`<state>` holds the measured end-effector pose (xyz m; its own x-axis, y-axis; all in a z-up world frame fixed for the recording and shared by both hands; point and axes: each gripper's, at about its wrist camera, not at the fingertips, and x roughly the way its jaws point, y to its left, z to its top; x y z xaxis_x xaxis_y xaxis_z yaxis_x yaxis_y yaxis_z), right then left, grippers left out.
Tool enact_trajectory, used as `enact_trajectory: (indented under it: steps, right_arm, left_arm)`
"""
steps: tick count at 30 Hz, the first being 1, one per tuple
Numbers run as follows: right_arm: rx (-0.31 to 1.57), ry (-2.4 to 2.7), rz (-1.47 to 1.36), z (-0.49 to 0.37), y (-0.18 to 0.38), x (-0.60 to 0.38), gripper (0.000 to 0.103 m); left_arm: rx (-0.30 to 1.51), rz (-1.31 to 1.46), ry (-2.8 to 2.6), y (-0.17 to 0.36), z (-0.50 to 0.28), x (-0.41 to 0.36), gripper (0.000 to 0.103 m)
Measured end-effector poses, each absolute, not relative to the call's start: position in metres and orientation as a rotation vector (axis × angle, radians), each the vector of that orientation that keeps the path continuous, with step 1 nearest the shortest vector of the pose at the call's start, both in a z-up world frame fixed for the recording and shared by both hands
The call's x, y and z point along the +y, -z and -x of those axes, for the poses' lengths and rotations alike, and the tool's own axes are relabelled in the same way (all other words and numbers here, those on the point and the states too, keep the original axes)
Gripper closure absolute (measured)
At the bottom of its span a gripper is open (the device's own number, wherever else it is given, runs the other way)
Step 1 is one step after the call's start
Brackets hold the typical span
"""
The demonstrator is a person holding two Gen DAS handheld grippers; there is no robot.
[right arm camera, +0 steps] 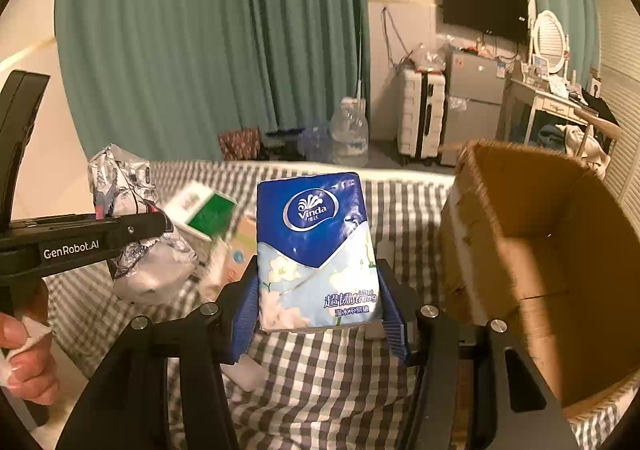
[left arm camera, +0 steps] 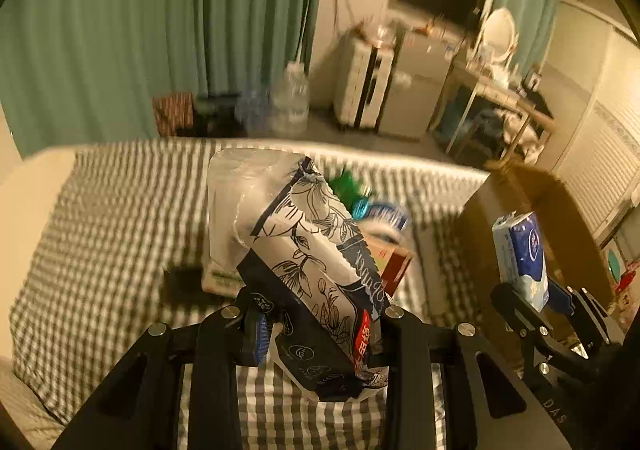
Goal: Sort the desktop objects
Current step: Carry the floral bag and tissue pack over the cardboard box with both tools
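Both grippers were loaded, each clamped on one packet above the checked cloth.

The left gripper was clenched on the bag, a white packet with dark floral print and a silvery torn top, held tilted off the cloth. The right gripper gripped the tissue pack, blue and white and marked "Vinda", held upright between the blue pads. The box, an open cardboard carton, stood on the cloth just right of the tissue pack. In the right wrist view the bag hung to the left, with a green-and-white carton lying on the cloth behind it. The left hand showed at the lower left edge, holding its gripper's handle.
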<state>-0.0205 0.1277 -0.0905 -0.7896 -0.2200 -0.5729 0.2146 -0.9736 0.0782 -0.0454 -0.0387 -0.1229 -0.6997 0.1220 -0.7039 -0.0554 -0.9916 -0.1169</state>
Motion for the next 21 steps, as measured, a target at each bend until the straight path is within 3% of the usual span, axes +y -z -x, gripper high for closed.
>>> enact_trajectory:
  steps: [7,21]
  right_arm:
    - [-0.065,2.808,-0.751,-0.013,0.036,0.138,0.050]
    - [0.050,2.903,-0.552,-0.076,-0.035,0.165,0.050]
  left_arm:
    - [-0.087,0.924,-2.899,0.066,0.018,-0.034,0.070]
    - [0.006,0.819,-2.894,0.031,-0.016,-0.006,0.070]
